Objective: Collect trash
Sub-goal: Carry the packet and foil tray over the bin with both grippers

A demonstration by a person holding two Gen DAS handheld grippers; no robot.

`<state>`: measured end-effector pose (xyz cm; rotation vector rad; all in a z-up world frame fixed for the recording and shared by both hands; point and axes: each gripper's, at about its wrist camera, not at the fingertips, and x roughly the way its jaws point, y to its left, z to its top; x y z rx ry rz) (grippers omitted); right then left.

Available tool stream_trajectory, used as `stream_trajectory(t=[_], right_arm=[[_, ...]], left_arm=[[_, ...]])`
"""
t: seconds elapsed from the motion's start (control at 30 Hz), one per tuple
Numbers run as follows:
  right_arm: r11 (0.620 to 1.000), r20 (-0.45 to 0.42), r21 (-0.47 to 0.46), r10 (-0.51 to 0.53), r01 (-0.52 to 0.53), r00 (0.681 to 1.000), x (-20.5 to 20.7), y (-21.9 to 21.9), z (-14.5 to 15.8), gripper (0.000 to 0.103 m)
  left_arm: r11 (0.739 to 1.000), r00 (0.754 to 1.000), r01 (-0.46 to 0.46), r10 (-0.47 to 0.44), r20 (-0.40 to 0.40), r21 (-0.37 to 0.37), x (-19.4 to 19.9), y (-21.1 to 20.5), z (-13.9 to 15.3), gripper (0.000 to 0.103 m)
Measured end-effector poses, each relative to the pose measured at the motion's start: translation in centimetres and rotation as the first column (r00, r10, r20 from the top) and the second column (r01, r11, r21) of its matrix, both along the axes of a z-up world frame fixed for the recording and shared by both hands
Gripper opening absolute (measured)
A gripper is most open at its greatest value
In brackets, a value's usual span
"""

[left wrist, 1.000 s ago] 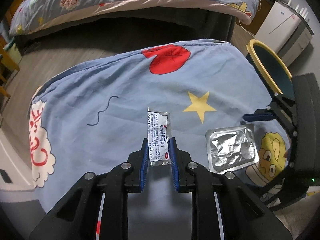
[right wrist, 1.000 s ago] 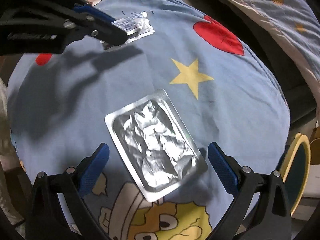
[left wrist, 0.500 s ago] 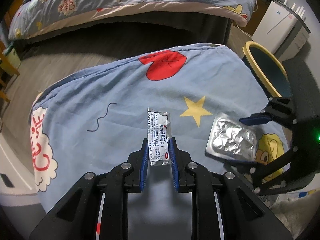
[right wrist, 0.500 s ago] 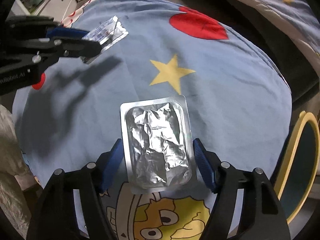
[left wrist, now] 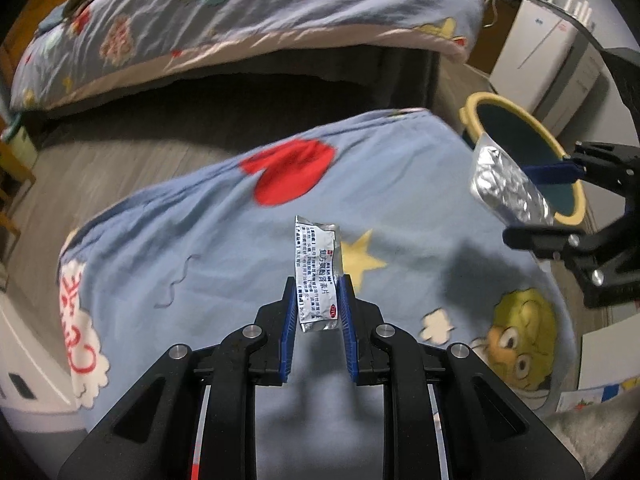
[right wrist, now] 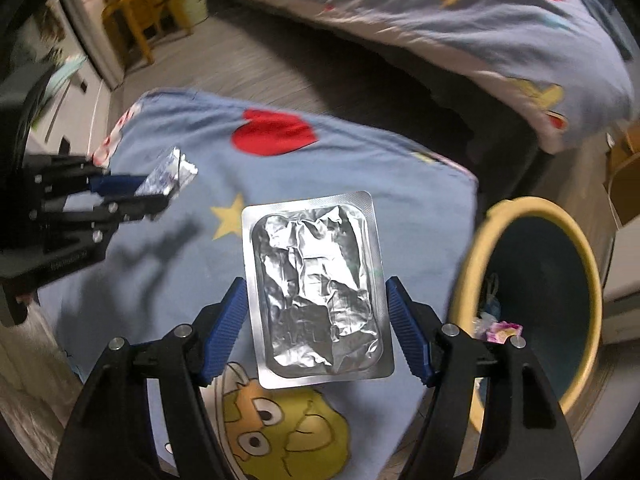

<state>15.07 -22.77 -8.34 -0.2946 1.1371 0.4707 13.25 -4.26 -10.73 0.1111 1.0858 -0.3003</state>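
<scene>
My left gripper [left wrist: 317,300] is shut on a small silver sachet [left wrist: 317,270] with printed text, held upright above the blue cartoon sheet [left wrist: 200,248]. It also shows in the right wrist view [right wrist: 170,170]. My right gripper [right wrist: 316,308] is shut on a crumpled foil blister pack [right wrist: 318,292], lifted off the sheet. In the left wrist view the pack [left wrist: 508,184] hangs in front of the yellow-rimmed bin [left wrist: 516,132]. The bin [right wrist: 536,292] stands to the right of the sheet's edge and holds some trash [right wrist: 502,330].
A bed with a matching cartoon cover [left wrist: 240,20] stands behind, with dark floor [left wrist: 120,148] between. White cabinets [left wrist: 548,52] are at the back right. A wooden stool [right wrist: 140,20] is at the far left in the right wrist view.
My right gripper closed on the foil pack, lifted it off the sheet and carried it to the right toward the bin. My left gripper keeps holding the sachet, moved slightly right.
</scene>
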Motion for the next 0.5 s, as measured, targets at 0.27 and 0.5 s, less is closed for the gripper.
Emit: stream_trajectory(t=[0.27,0.5], right_arm=[[0.957,0.013,0.085,-0.28,0.278,0.96,1.6,-8.5,2.1,0.069],[0.788,-0.038,0.148,-0.599,0.597,0.8,1.9,-19.4,1.6,0.069]], left_arm=[[0.995,0.995,0.099,-0.099,0.029,-0.01,-0.7,-5.7,1.2,0.021],[0.974,0.974,0.219,-0.214,0.074,-0.064,-1.5,-13.0,3.0,0.021]])
